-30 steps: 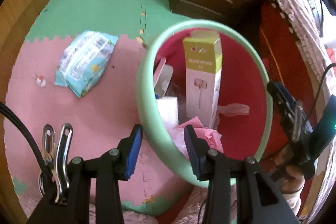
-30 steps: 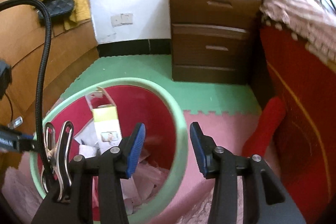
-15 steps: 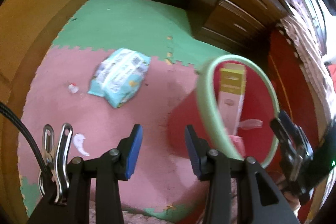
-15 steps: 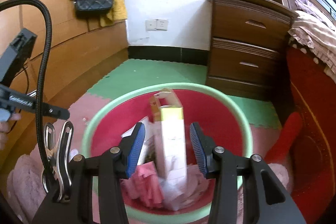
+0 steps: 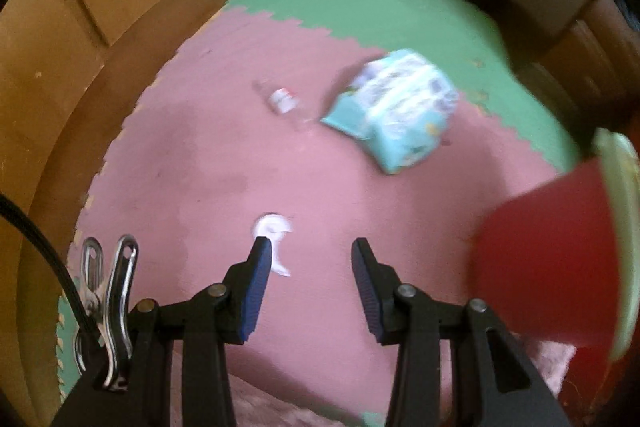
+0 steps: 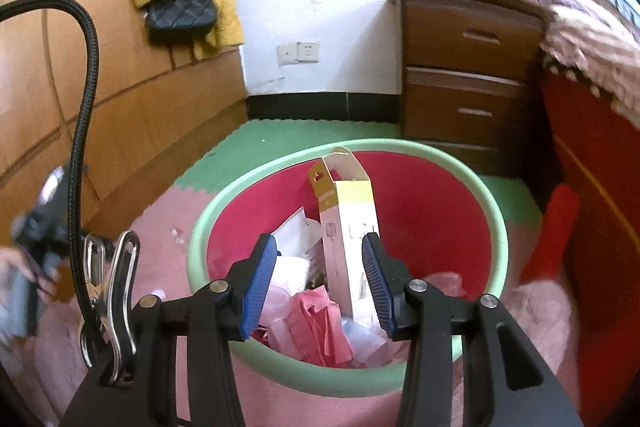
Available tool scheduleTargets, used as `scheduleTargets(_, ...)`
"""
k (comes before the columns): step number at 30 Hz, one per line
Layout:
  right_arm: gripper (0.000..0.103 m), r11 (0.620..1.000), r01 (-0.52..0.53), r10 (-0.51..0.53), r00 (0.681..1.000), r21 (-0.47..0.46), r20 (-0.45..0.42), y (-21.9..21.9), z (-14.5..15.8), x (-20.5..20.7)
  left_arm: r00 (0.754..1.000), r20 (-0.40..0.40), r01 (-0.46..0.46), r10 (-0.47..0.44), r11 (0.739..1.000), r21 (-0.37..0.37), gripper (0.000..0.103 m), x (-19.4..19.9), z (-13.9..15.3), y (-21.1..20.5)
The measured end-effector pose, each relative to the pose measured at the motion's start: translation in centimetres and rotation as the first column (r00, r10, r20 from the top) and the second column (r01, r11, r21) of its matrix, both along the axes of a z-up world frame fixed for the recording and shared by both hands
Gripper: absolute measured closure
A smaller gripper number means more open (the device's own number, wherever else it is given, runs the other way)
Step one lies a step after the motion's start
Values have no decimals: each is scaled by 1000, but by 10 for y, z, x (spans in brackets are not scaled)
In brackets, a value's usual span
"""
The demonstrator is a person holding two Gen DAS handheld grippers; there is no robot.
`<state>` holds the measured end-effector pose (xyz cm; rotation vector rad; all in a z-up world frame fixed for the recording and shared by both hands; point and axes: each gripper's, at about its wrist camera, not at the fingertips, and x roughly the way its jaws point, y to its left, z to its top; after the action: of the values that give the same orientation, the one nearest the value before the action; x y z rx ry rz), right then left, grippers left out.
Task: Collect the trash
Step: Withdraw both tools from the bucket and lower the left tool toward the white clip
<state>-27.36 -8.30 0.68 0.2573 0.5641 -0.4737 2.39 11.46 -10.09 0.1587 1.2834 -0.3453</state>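
My left gripper [image 5: 311,243] is open and points down at the pink floor mat with nothing between its fingers. A small white paper scrap [image 5: 272,227] lies on the mat just past its left fingertip. Farther off lie a small crumpled wrapper [image 5: 284,101] and a blue-and-white plastic packet [image 5: 394,111]. The red bin [image 5: 540,259] with a pale green rim stands at the right edge of this view. My right gripper [image 6: 319,239] hovers open and empty over the same bin [image 6: 496,219], which holds an upright white and yellow carton [image 6: 352,227], pink paper [image 6: 316,315] and other scraps.
Wooden wall panels [image 5: 60,67] curve around the mat's left side. A brown drawer cabinet [image 6: 464,75] stands behind the bin and a red bed side [image 6: 600,227] to its right. A hand with the other gripper [image 6: 36,247] shows blurred at the left.
The left gripper swung left, away from the bin, and dropped toward the mat; the white scrap now lies by its fingertip. The right gripper came to centre over the bin. Both stayed open.
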Motion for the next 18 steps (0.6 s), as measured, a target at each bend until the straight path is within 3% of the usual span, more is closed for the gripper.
scheduleTargets(4,57,1000,31,-30,1000,4,-2,-3,-5,-5,1000,-25,-12,13,998,56,60,17,-32,3)
scheduleTargets(18,57,998,51,-50,999,-48,18,12,-11,-8,993,-114,-17,30,994,111,57,44,-107,-12)
